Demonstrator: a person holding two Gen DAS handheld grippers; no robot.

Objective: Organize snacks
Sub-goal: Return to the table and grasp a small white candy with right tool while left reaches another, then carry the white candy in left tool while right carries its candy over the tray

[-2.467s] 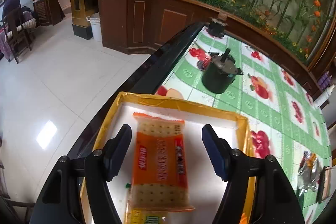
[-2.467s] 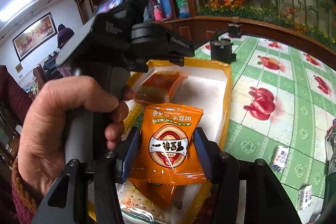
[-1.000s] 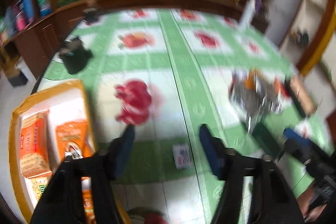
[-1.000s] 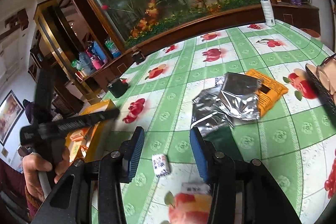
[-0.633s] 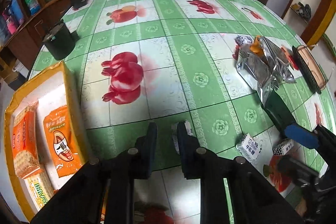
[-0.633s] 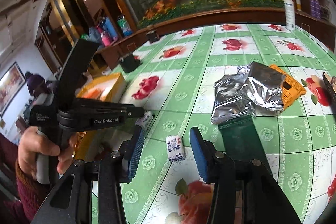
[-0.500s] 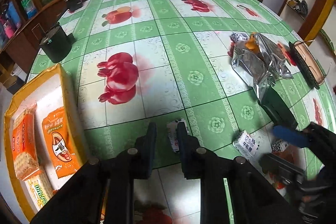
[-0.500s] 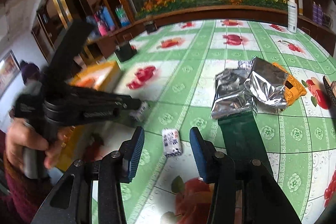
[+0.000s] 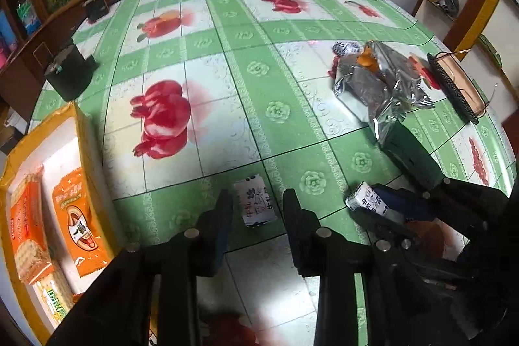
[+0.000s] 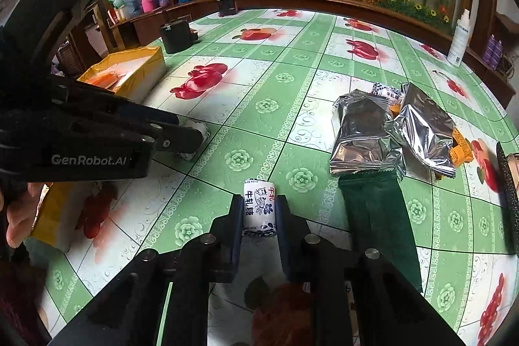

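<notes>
My left gripper [image 9: 257, 206] is down on the table with its jaws around a small white-and-blue nougat candy [image 9: 257, 204]; small gaps show on both sides, so it stands open. My right gripper [image 10: 259, 209] is shut on a second nougat candy [image 10: 259, 207], which also shows in the left wrist view [image 9: 366, 200]. A yellow tray [image 9: 85, 132] at the left holds orange snack packets [image 9: 78, 222] and cracker packs [image 9: 27, 221]. Silver foil packets [image 10: 366, 135] lie to the right with a third candy [image 10: 387, 91] behind them.
A dark green packet [image 10: 376, 216] lies right of my right gripper. A black cup [image 10: 175, 36] and a small black box [image 10: 227, 6] stand at the far left. A white bottle [image 10: 458, 38] stands at the far right edge. A dark case [image 9: 454, 86] lies at right.
Both grippers have come down onto the table. My right gripper has closed on its candy. My left gripper's jaws have opened a little around the other candy.
</notes>
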